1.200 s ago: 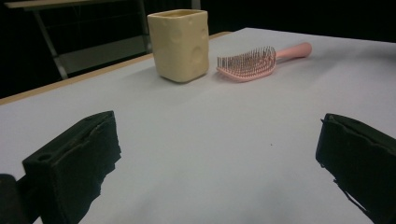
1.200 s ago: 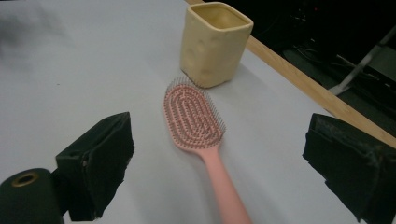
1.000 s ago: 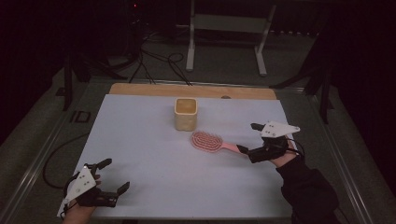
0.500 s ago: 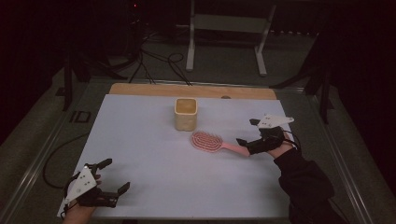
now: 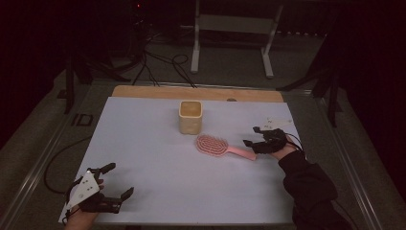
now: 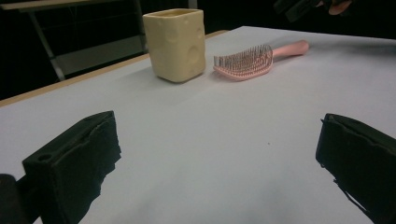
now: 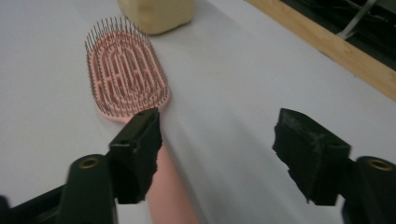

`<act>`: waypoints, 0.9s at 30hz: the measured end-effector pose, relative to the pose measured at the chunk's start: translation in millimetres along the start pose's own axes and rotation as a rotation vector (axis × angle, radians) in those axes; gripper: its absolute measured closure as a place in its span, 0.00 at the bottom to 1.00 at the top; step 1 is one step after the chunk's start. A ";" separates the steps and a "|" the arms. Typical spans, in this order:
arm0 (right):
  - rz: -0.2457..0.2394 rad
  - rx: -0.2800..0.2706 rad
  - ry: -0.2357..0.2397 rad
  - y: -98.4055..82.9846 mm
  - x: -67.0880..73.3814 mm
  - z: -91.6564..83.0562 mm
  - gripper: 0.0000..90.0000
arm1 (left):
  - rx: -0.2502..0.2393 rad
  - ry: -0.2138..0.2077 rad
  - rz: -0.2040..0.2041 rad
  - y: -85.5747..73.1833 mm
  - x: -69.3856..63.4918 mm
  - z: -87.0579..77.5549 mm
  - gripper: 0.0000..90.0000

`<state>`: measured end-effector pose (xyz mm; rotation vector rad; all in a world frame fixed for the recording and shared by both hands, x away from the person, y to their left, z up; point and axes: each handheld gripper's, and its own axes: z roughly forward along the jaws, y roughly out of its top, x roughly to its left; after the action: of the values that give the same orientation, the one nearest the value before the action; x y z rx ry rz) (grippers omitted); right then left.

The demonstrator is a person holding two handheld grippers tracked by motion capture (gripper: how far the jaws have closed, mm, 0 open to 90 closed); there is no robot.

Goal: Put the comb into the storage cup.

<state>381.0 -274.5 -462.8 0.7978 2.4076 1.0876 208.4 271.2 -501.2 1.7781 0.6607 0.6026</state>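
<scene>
Your right gripper (image 5: 257,136) sits at the right side of the bench (image 5: 153,143), jaws spread wide, nothing grasped; in the right gripper view the handle end of the one pink hairbrush (image 7: 126,79) runs down under the left jaw, with the other jaw well off to the side over bare white surface, so the handle isn't between them. Can't tell if that jaw touches the handle. Brush lies bristles up, head toward the one cream cup (image 5: 190,116), which stands upright just beyond the brush head, near but apart, mid-bench toward the far edge. Your left gripper (image 5: 115,181) is at the near left corner, released too, jaws far apart, empty, resting low over the white sheet, well apart from both items. From the left gripper view the cup (image 6: 175,44) and brush (image 6: 247,60) sit side by side far ahead, your right hand (image 6: 338,5) at the top right edge. Count: two grippers, one brush, one cup. Wood strip (image 5: 196,93) runs along the bench's far edge.
</scene>
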 end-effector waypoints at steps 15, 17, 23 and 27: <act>0.006 0.103 -0.014 -12.1 -6.7 17.3 0.68 | 0.001 -0.001 0.002 0.1 0.2 0.3 0.00; 0.002 0.112 -0.021 -12.6 -7.4 18.5 0.75 | 0.004 0.000 0.003 -0.1 0.3 0.1 0.00; -0.011 0.143 -0.012 -12.9 -7.2 22.0 0.86 | 0.005 0.000 0.001 -0.3 0.4 0.3 0.00; -0.027 0.167 -0.002 -11.9 -6.4 25.7 0.96 | 0.004 -0.001 0.003 -0.2 0.5 0.3 0.00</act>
<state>395.8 -270.7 -487.4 0.8162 2.5250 0.8835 208.9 271.3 -501.4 1.7832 0.6587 0.6026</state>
